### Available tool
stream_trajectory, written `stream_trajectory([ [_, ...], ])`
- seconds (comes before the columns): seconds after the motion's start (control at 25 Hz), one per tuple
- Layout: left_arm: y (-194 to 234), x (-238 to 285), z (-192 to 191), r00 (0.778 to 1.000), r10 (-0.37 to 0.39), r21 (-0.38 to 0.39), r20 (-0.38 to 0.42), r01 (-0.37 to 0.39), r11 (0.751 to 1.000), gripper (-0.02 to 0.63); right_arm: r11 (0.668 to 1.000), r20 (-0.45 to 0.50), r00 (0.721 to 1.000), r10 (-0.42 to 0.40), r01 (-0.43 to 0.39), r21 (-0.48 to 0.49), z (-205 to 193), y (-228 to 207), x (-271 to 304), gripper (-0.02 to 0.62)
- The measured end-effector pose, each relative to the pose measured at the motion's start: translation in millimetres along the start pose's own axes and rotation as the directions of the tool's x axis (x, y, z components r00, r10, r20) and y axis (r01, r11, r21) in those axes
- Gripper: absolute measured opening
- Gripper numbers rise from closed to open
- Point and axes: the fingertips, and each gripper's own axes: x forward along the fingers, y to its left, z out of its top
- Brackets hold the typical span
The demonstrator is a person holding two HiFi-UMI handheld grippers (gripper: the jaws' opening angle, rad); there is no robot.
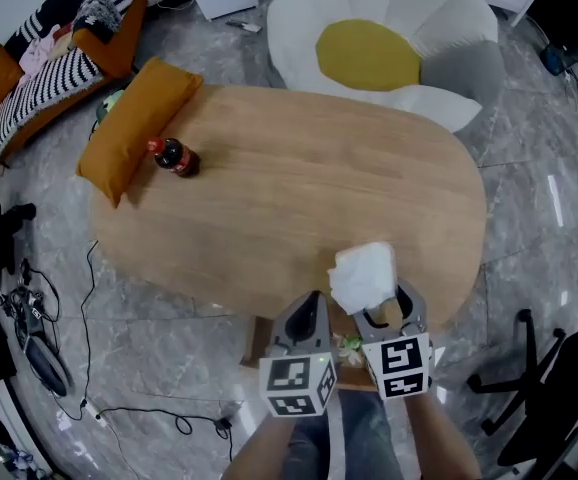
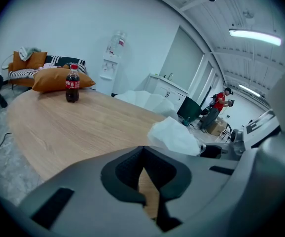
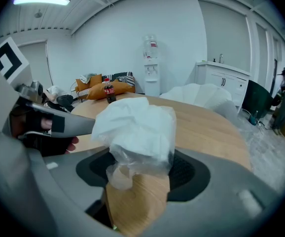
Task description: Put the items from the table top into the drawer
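I hold the white crumpled bag (image 1: 364, 276) clenched in my right tongs (image 1: 387, 316) at lower centre of the frame, above the worktop (image 1: 299, 178) edge, I judge for the drawer, while my left tongs (image 2: 143, 154) are closed empty and the cola bottle (image 1: 174, 157) stands upper left

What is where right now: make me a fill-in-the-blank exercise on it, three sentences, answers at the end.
1. The gripper clamped on the white bag is the person's ____ one.
2. The cushion beside the upright cola bottle on the table is ____ in colour.
3. The left gripper has its jaws together with ____ between them.

Missing words: right; orange; nothing.
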Motion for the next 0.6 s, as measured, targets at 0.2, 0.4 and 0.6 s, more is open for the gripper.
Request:
stream_trajectory([
  [0.2,14.2,-12.6,-8.6,0.999,0.035,-0.022,0.003,-0.035,0.999,0.009,0.999,-0.010,0.999,0.034,-0.035,-0.022,-7.2,15.6,-3.6,0.291],
  [0.4,20.3,-21.9,-17.3,0.998,0.057,-0.038,0.008,-0.056,0.998,0.009,0.995,-0.021,0.996,0.082,-0.083,-0.051,-14.3,34.6,-4.6,0.291],
  [0.6,30.5,-37.8,-31.0,0.997,0.080,-0.046,-0.003,-0.080,0.996,0.009,0.989,-0.031,0.991,0.131,-0.133,-0.069,-19.9,53.8,-8.3,0.291],
])
